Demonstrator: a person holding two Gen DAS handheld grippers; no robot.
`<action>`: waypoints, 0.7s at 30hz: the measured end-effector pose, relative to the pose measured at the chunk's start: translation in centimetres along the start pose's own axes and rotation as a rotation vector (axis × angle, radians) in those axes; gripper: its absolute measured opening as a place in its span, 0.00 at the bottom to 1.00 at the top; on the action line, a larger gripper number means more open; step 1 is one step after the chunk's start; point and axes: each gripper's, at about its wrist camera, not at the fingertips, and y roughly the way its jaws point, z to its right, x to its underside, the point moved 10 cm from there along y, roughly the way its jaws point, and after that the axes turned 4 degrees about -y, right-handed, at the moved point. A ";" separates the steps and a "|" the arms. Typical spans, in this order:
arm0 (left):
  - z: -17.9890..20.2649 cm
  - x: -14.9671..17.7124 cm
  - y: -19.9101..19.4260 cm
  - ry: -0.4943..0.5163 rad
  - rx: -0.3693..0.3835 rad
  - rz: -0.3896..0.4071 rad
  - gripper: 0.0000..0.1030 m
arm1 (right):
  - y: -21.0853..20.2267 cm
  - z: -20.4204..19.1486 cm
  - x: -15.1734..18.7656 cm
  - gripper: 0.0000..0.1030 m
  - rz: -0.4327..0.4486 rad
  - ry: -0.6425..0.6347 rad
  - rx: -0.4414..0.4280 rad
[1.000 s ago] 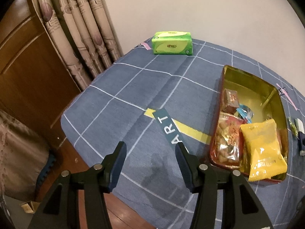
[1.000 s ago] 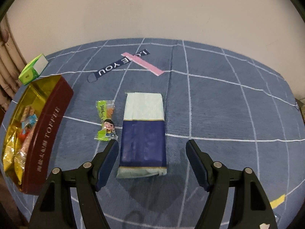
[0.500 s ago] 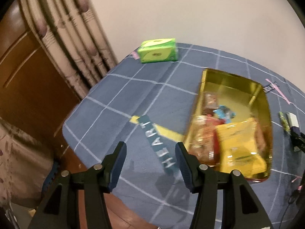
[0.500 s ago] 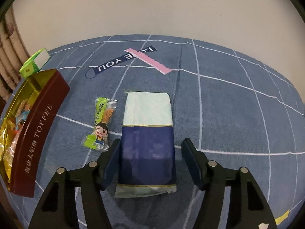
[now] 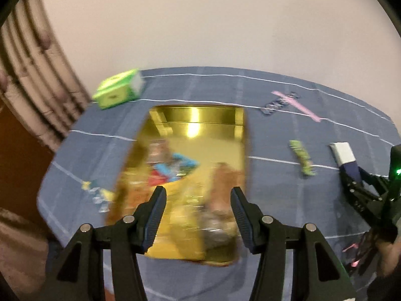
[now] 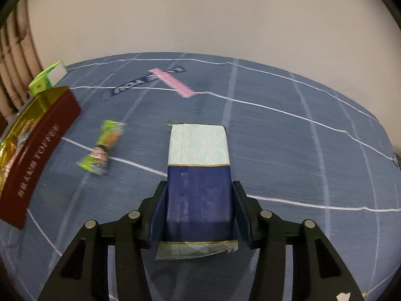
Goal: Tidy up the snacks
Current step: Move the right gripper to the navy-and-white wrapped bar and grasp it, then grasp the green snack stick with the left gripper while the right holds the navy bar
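Between the right gripper's (image 6: 199, 213) pads sits the blue-and-white pack (image 6: 199, 175); the jaws have just been closing and now press both its sides, its far end sticking out ahead on the cloth (image 6: 300, 150). Left of it lies a green candy (image 6: 102, 148), apart from the pack; further left stands the tin (image 6: 40, 160), with a green box (image 6: 47, 79) beyond. Left gripper (image 5: 198, 208) hangs half open and empty above the blurred tin (image 5: 200, 115).

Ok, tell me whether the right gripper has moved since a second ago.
Yes. The right gripper has moved forward along the blue-and-white packet, away from its near end, and its jaws have just been closing, now pressing the packet's sides.
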 end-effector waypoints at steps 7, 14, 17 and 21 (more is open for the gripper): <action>6.9 0.1 2.3 0.016 0.133 -0.054 0.53 | -0.9 5.9 1.4 0.45 0.009 0.047 0.054; 10.3 0.5 4.6 0.030 0.155 -0.110 0.53 | -1.5 9.5 2.5 0.45 0.017 0.096 0.083; 11.2 0.6 5.4 0.029 0.162 -0.125 0.53 | -1.5 10.0 2.6 0.45 0.017 0.111 0.083; 12.4 0.2 6.1 0.028 0.185 -0.120 0.53 | -1.5 9.8 2.6 0.45 0.016 0.106 0.088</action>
